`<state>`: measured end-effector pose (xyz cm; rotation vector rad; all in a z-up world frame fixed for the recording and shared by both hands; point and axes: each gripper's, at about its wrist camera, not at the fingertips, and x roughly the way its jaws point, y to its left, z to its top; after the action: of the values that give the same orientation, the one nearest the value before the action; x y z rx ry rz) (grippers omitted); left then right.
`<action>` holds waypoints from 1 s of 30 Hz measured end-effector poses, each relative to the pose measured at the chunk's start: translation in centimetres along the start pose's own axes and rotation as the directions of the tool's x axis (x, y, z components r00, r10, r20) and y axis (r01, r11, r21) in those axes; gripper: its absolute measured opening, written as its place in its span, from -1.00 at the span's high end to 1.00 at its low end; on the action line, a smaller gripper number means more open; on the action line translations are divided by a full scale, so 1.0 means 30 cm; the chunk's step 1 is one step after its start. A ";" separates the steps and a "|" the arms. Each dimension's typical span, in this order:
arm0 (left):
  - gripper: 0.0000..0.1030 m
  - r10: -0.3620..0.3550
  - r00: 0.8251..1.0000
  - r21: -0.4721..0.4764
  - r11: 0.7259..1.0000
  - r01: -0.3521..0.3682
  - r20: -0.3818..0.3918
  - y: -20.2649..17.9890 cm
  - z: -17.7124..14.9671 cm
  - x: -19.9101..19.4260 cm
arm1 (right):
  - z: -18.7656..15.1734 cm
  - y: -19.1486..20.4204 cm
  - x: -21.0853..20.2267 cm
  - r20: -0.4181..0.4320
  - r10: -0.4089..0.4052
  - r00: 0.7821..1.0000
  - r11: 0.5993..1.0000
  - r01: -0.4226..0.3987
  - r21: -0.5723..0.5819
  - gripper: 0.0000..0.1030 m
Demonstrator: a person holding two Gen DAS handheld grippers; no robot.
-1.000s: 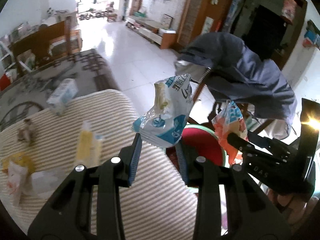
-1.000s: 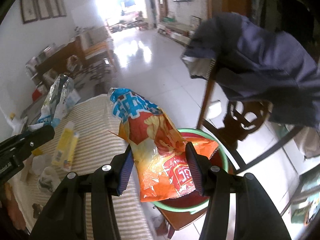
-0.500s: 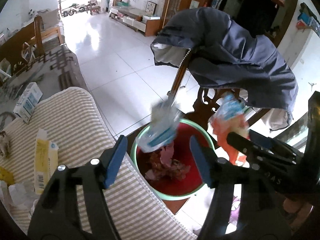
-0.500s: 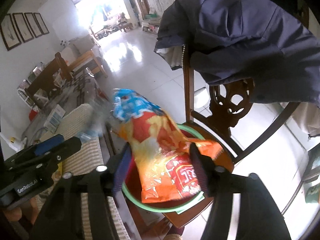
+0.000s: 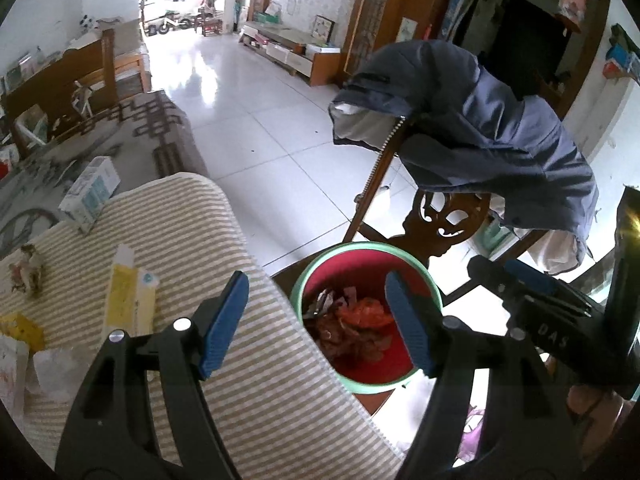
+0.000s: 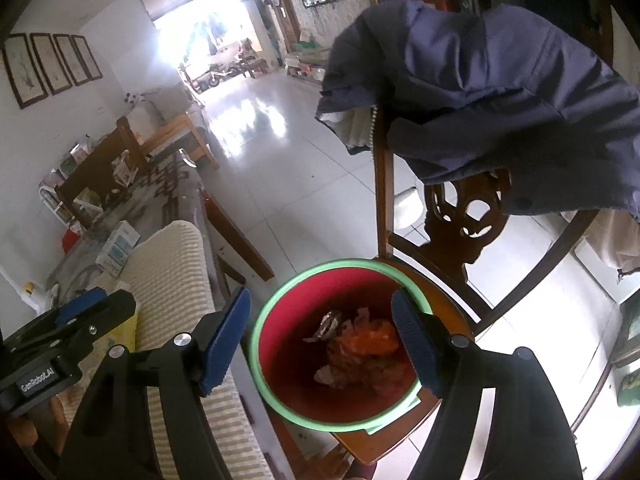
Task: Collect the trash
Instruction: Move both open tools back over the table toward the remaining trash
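Both grippers sit above the red bin (image 6: 280,364), placed to drop into it. Left gripper (image 5: 316,320) and right gripper (image 6: 320,340): jaws opening, nothing between. Trash (image 6: 360,344), probably wrappers, lies below the jaws. Yellow carton (image 5: 128,300) remains left of them.

From my left wrist view, the wrappers (image 5: 18,350) at the striped cloth's (image 5: 248,392) lower left run off the picture's edge, and their print is too small for me to read. The trash (image 6: 360,346) in the red bin (image 6: 280,396) is a dim, crumpled heap; I cannot tell single pieces apart. The blue jacket (image 6: 500,92) hides the top of the wooden chair (image 6: 468,216). The doorway (image 6: 200,40) is blown out white.
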<state>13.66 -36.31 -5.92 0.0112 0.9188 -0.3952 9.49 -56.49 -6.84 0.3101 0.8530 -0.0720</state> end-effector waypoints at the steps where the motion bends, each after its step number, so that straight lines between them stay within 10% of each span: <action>1: -0.33 0.003 1.000 -0.005 1.000 -0.003 0.002 0.013 -0.008 -0.011 | -0.001 0.012 0.000 0.000 0.002 1.000 1.000 -0.002 -0.003 -0.42; 19: -0.36 0.091 0.996 -0.173 0.981 -0.087 0.017 0.463 -0.231 -0.235 | -0.154 0.487 0.031 -0.061 0.055 0.997 0.983 -0.065 -0.174 -0.47; 30: -0.43 0.272 0.962 -0.259 0.927 -0.272 -0.039 0.924 -0.402 -0.408 | -0.334 0.840 0.079 -0.181 0.145 0.973 0.956 -0.185 -0.226 -0.54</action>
<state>7.09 -4.46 -8.16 -0.1032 0.9510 -0.0127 8.41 -29.34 -8.73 0.1576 0.9844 0.2155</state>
